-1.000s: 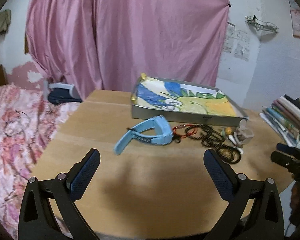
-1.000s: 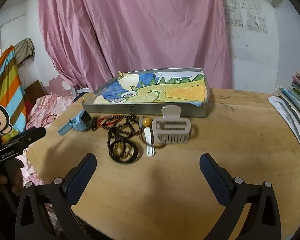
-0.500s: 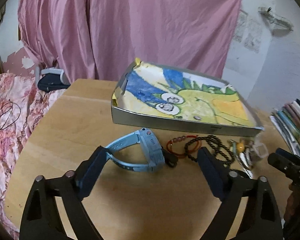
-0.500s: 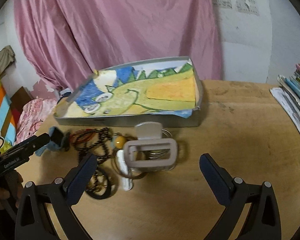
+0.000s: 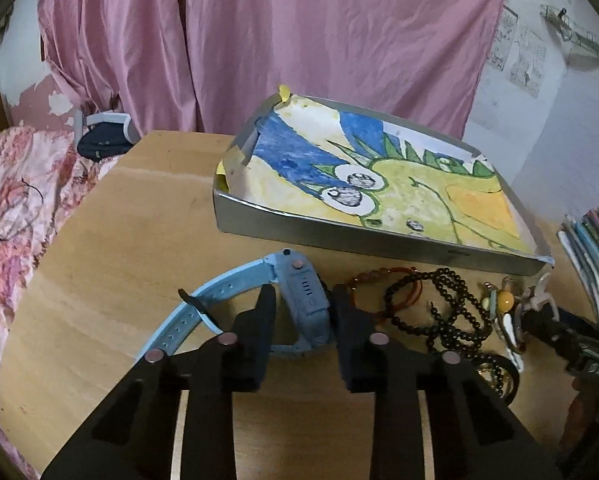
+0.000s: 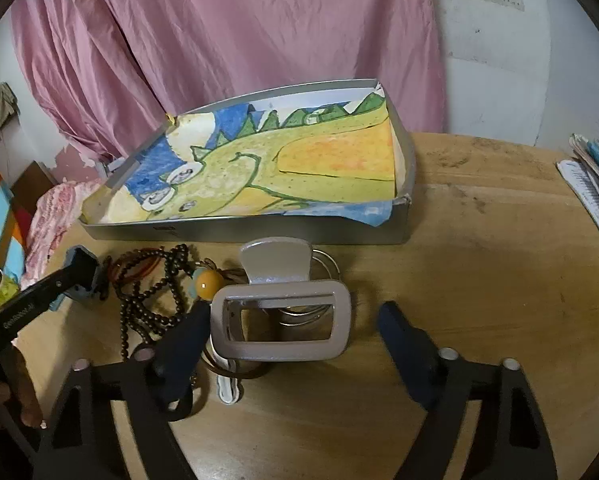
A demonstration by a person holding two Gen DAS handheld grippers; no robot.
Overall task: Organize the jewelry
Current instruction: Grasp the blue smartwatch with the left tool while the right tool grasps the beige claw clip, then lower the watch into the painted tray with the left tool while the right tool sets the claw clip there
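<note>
Here, left gripper (image 5: 303,312) clamped on light-blue plastic wristwatch (image 5: 299,292), lower centre of the left view; only right view shows right gripper (image 6: 295,336) spread around beige rectangular hair claw (image 6: 279,320).

1. Tray (image 5: 379,242) lies on table (image 5: 131,216), behind the jewelry;
2. Watch (image 5: 299,292) lies left of bead necklace (image 5: 447,300);
3. Hair clip (image 6: 279,320) lies right of the beads, before the tray.

both wrist views look forward and down from low, close above the table (image 5: 111,240), the left from the bed side and the right from the book side, sharing the picture-lined tray (image 6: 299,234), bead strands (image 5: 451,304) and pink curtain (image 6: 239,40).
</note>
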